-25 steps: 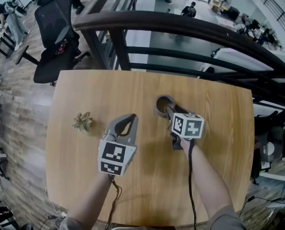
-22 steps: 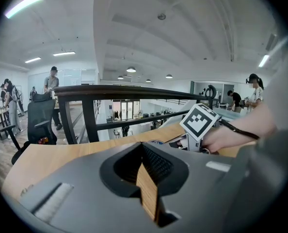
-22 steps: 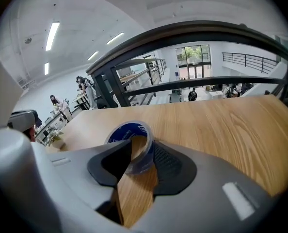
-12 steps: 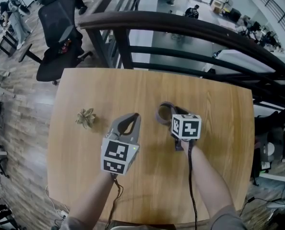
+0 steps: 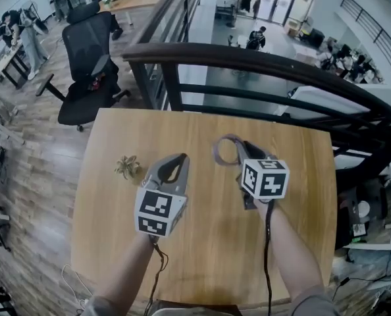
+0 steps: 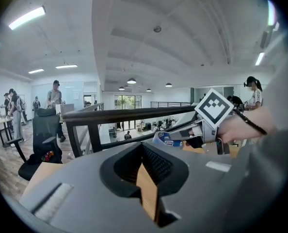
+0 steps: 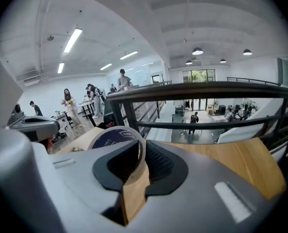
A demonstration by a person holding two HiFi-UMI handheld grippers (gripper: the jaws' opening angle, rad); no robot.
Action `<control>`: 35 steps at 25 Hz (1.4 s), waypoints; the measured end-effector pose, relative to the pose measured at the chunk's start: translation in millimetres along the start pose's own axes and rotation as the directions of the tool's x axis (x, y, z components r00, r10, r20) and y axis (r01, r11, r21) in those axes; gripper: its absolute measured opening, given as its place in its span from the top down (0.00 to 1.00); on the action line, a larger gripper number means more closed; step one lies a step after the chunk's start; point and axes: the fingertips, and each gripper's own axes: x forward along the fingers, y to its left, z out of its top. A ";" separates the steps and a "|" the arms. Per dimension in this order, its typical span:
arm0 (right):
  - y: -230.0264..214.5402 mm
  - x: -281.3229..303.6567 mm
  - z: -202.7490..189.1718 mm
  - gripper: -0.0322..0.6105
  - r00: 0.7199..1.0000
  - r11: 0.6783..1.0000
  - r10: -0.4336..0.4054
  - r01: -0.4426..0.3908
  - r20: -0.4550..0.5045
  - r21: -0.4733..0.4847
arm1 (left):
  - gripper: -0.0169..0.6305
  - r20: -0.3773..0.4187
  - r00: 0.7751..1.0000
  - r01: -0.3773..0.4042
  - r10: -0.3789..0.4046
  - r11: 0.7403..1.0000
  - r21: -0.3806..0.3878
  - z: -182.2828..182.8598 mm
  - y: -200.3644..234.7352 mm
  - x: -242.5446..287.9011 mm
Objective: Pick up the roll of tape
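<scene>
The roll of tape (image 5: 226,149) was a thin ring with a pale grey-beige outer wall and an open middle. In the right gripper view the inner side of the ring (image 7: 110,136) was dark blue, with pale print too small to read. The roll was held by the right gripper (image 5: 239,151). One part of its wall passed between the two jaws, which were closed on it, one jaw inside the ring and one outside. The rest of the ring stuck out beyond the jaw tips, toward the left in the head view. It appeared to be tilted and held clear above the wooden tabletop (image 5: 301,170), over its far half.
</scene>
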 end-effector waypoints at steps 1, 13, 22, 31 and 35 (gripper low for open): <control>5.2 -13.3 12.0 0.87 1.000 1.000 0.007 -0.007 0.024 -0.013 | 0.97 0.015 1.000 -0.003 0.003 1.000 0.005 9.6 -1.4 -7.3; 73.2 -191.5 108.7 0.86 0.947 0.992 0.113 -0.088 0.300 -0.096 | 0.97 0.210 0.978 -0.039 0.017 0.994 0.100 125.5 -28.6 -118.7; 102.2 -287.6 90.0 0.86 0.913 0.986 0.104 -0.042 0.394 -0.162 | 0.97 0.278 0.961 -0.041 -0.001 0.989 0.143 144.7 -73.8 -197.2; 133.5 -322.3 50.9 0.86 0.919 0.968 0.112 -0.015 0.379 -0.251 | 0.97 0.226 0.974 -0.026 -0.014 0.985 0.171 113.0 -100.9 -227.9; 137.8 -334.2 34.3 0.86 0.928 0.957 0.107 0.001 0.357 -0.289 | 0.97 0.224 0.974 -0.012 -0.029 0.984 0.179 105.7 -115.1 -245.1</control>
